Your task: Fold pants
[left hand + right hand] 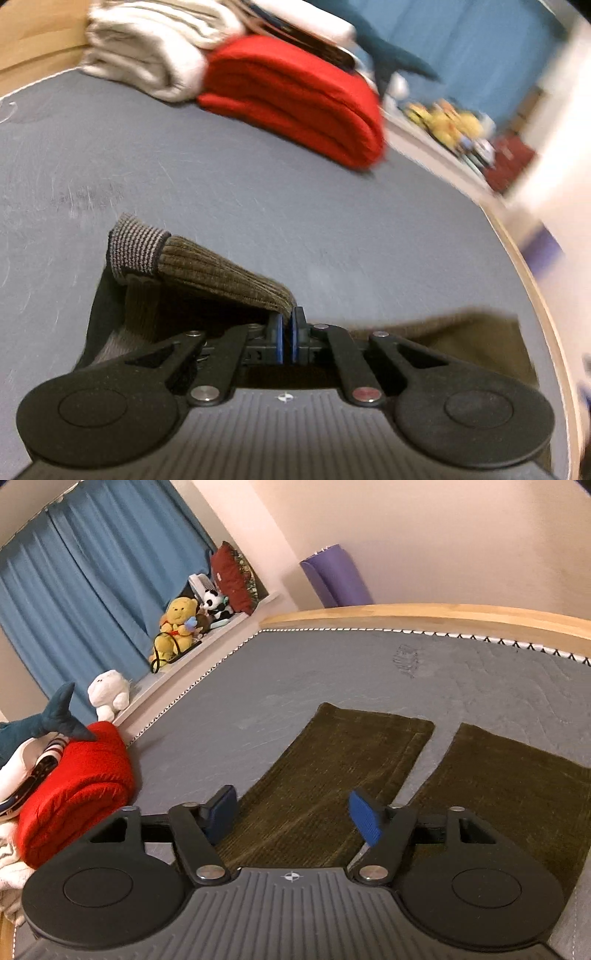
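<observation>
The pants are dark olive corduroy. In the left wrist view my left gripper [287,326] is shut on a bunched part of the pants [229,275] near the striped grey waistband [136,247], lifted a little off the grey mattress [221,184]. In the right wrist view the two pant legs [332,768] lie flat and side by side on the mattress [332,668], hems pointing away. My right gripper [291,814] is open and empty, hovering over the left leg.
A folded red blanket [295,99] and a folded white blanket [147,48] lie at the mattress's far side; the red one also shows in the right wrist view [74,797]. A toy shark [44,723], plush toys [177,627], a wooden bed frame [424,614].
</observation>
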{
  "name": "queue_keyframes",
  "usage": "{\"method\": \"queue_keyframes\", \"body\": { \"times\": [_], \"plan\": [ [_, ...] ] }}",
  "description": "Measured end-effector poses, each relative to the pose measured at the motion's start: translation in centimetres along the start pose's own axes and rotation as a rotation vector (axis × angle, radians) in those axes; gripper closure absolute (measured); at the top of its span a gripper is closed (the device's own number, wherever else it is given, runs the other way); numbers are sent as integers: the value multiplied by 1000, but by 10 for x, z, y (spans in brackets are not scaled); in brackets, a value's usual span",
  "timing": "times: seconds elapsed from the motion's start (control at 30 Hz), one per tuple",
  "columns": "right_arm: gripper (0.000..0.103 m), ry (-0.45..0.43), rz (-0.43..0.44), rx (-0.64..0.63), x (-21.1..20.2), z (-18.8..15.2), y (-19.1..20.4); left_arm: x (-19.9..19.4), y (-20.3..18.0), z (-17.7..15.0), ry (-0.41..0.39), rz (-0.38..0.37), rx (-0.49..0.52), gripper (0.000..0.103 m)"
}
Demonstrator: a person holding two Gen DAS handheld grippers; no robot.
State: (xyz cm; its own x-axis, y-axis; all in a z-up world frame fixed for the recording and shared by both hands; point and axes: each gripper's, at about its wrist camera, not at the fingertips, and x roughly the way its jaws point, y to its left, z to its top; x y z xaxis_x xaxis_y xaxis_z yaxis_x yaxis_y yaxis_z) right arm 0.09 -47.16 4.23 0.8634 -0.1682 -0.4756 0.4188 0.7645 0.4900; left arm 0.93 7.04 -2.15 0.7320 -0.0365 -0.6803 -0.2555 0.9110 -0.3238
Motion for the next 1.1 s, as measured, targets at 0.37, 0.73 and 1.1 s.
{"method": "queue_keyframes", "body": {
  "times": [0.37,0.73,1.1],
  "plan": [
    [54,-51,31,-85,-1,-10,7,20,49,-86,324,15,19,83],
    [53,-44,51,-127,3,-12,-2,3,17,-48,236,-11,78,51],
    [58,44,15,-119,34,-17,-11,68,58,-68,379,38,-220,51]
  ]
}}
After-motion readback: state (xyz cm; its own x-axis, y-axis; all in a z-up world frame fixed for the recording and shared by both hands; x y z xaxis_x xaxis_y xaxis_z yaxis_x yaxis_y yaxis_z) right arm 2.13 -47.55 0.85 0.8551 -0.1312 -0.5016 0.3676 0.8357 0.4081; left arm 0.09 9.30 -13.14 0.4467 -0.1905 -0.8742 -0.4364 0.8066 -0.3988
